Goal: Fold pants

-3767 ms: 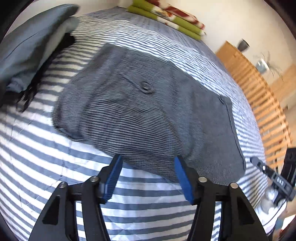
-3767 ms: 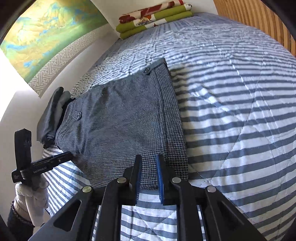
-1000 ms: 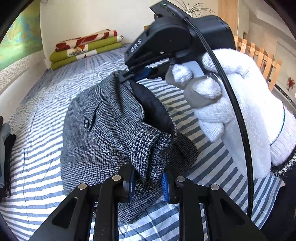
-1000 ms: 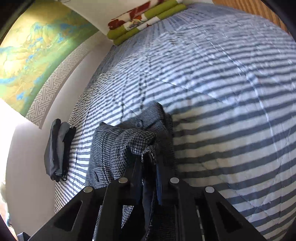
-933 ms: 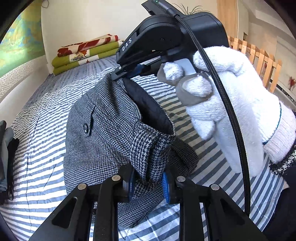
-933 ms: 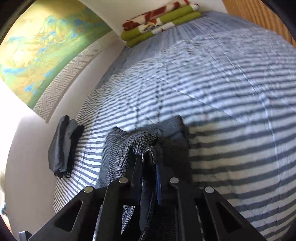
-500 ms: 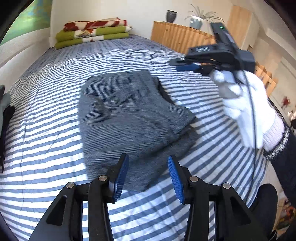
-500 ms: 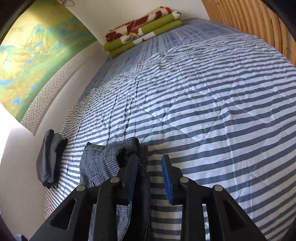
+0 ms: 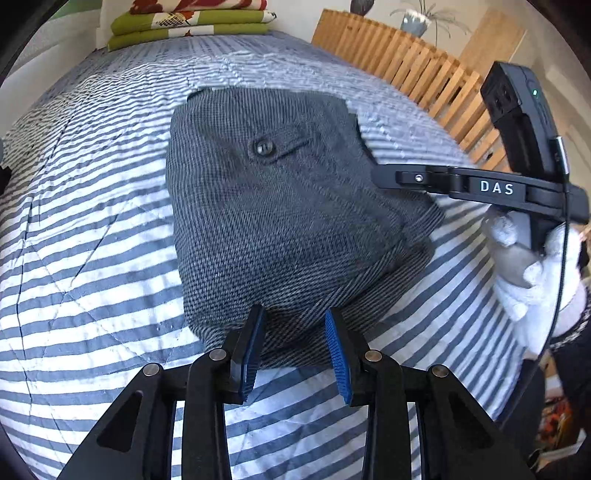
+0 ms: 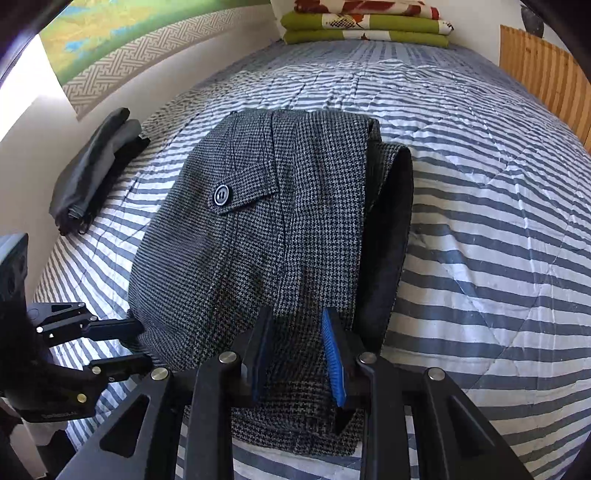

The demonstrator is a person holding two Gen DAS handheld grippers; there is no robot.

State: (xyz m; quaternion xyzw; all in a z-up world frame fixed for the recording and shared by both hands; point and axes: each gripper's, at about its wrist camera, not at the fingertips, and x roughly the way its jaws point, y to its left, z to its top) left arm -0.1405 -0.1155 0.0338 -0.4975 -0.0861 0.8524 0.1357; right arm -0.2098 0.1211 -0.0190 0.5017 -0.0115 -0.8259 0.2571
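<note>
The grey houndstooth pants lie in a compact folded bundle on the striped bed, back-pocket button facing up. In the right wrist view the pants show a dark waistband lining curling up along their right side. My left gripper is open at the bundle's near edge, gripping nothing. My right gripper is open too, its fingers straddling the near right part of the fabric. A white-gloved hand holds the right gripper at the pants' right edge. The left gripper sits at the bundle's left corner.
Folded green and red blankets are stacked at the head of the bed. A dark folded garment lies along the left wall. A wooden slatted rail runs down the right side. Striped quilt stretches right of the pants.
A second ago both grippers held the pants up, shut on the fabric. They have let go; the pants now lie folded on the bed and both grippers have come down close to the near edge.
</note>
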